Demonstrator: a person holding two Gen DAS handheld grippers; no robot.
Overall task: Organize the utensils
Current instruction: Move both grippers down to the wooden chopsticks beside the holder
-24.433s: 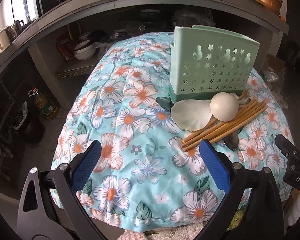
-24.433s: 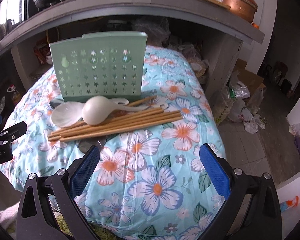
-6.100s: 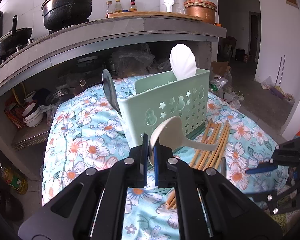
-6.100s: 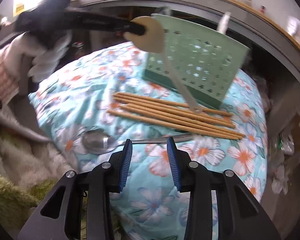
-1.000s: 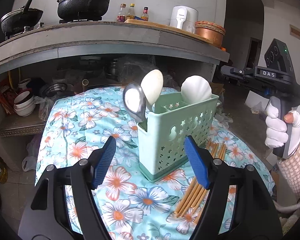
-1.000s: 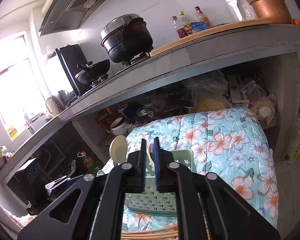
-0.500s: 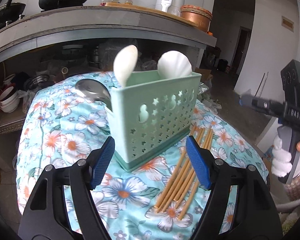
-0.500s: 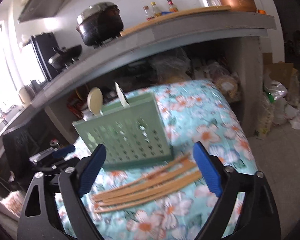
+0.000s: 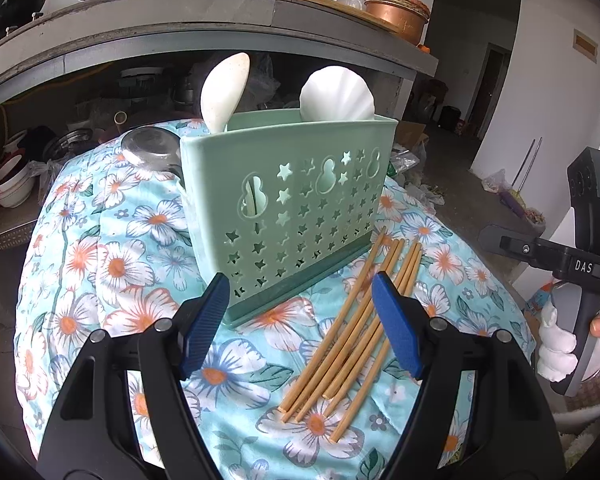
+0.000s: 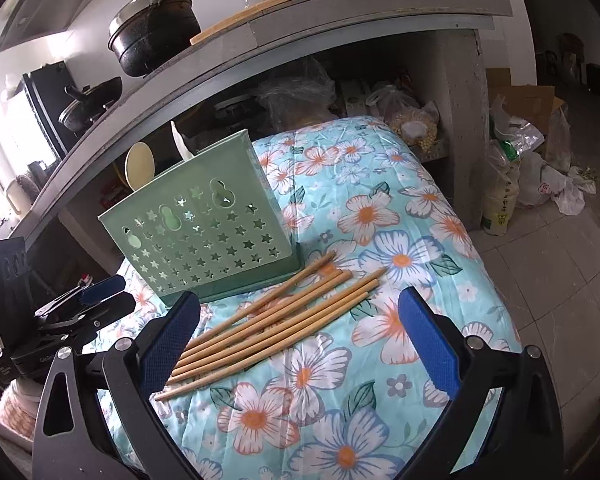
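A mint-green perforated utensil holder (image 9: pixel 300 200) stands on the floral cloth; it also shows in the right wrist view (image 10: pixel 204 236). In it stand a cream spoon (image 9: pixel 225 90), a white shell-shaped scoop (image 9: pixel 336 98) and a metal spoon (image 9: pixel 150 152). Several bamboo chopsticks (image 9: pixel 360 320) lie on the cloth beside the holder's base, also in the right wrist view (image 10: pixel 276 320). My left gripper (image 9: pixel 300 320) is open and empty, just in front of the holder. My right gripper (image 10: pixel 300 336) is open and empty, over the chopsticks.
The floral table (image 10: pixel 400 248) drops off at its edges to a tiled floor (image 10: pixel 560 264). A concrete counter (image 9: pixel 220 32) with pots and bottles overhangs behind. Bags and boxes (image 10: pixel 520 140) sit on the floor at right. The other gripper (image 9: pixel 572 264) is at right.
The right gripper has opened after leaving the metal spoon in the holder and has come down over the chopsticks. The left gripper has moved closer to the holder, still open.
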